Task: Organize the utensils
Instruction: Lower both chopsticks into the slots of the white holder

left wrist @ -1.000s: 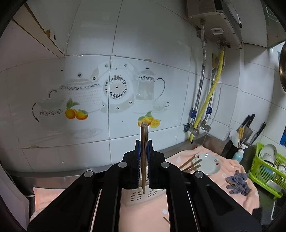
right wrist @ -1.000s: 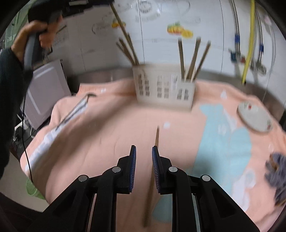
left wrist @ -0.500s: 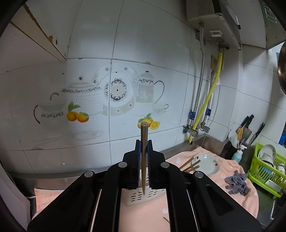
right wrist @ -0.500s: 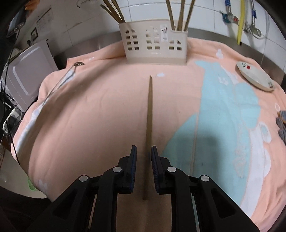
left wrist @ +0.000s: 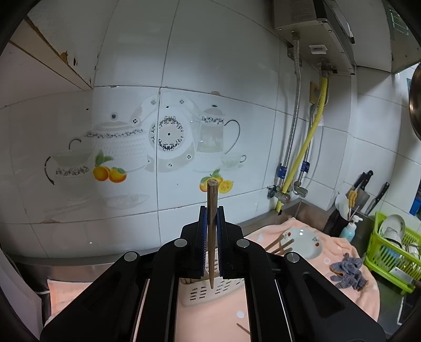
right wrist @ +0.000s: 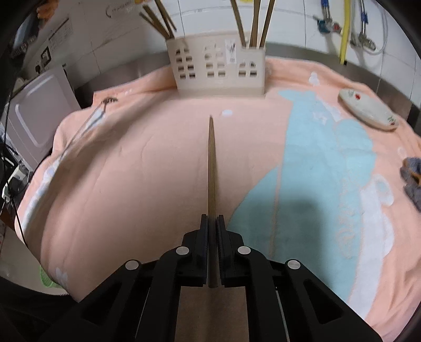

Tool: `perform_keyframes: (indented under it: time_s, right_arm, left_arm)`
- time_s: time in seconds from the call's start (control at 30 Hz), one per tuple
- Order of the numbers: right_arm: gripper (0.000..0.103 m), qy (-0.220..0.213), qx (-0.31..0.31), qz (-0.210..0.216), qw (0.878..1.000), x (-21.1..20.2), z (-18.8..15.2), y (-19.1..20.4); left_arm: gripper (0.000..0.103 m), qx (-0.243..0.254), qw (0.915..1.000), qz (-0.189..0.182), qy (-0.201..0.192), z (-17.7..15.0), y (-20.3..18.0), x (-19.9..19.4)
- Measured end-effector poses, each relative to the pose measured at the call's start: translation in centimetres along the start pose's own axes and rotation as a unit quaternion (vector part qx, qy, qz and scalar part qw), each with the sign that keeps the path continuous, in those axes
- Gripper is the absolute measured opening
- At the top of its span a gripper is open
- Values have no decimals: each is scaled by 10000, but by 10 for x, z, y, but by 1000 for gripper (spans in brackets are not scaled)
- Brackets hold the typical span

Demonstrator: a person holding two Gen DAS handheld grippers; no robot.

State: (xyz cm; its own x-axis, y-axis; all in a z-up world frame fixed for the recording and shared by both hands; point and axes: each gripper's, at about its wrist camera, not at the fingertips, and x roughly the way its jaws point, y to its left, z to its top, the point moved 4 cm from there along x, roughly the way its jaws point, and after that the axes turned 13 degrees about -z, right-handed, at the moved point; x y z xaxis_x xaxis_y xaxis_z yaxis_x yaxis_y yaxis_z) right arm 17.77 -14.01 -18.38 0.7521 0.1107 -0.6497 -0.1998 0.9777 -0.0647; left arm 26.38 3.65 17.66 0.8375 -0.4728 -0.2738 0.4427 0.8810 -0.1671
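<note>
The left claw (left wrist: 211, 218) grips an upright chopstick (left wrist: 212, 207) above the holder (left wrist: 210, 292). Only the right view shows the right claw (right wrist: 212, 223), just closed, clamping a chopstick (right wrist: 211, 163) pointing ahead toward it. No writing is legible.

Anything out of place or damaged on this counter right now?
A grey rag lies crumpled on the peach towel. The cabinet edge at upper left is chipped. Nothing is spilled.

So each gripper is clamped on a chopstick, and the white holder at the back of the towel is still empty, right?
Not quite. The holder already has chopsticks standing in it, as the right wrist view shows. The rest holds: the left gripper and right gripper each clamp a chopstick.
</note>
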Motion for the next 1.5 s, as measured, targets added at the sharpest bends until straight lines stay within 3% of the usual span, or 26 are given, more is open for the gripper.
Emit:
perform_keyframes:
  time_s: [0.37,0.57,0.73,1.0,1.23,1.5]
  right_arm:
    - [6,-1356,-226,-101,9905,-68,96,-16]
    - [6,-1832,-390,-42,9823,-97,148,-19]
    - [6,-2028,-552,-224,9774,-107,170,-19]
    - [6,-1814,-969,-619,9767,-103,201,-29]
    - [6,-1173,-1835,-901,9718,-91,239,-25]
    - [6,-328,-2465,-1030,9631,-65,262,-15]
  left_arm:
    - [6,32,10000,71,-60,9,1,10]
    - [6,40,9996,260,-40,9,9,21]
    - [6,-26,9993,385,32,2,19,34]
    - [6,-180,9993,336,-16,-1,28,42]
    - [6,-111,9993,341,-143,7,25,41]
    - [6,-188,9991,384,2,-3,37,58]
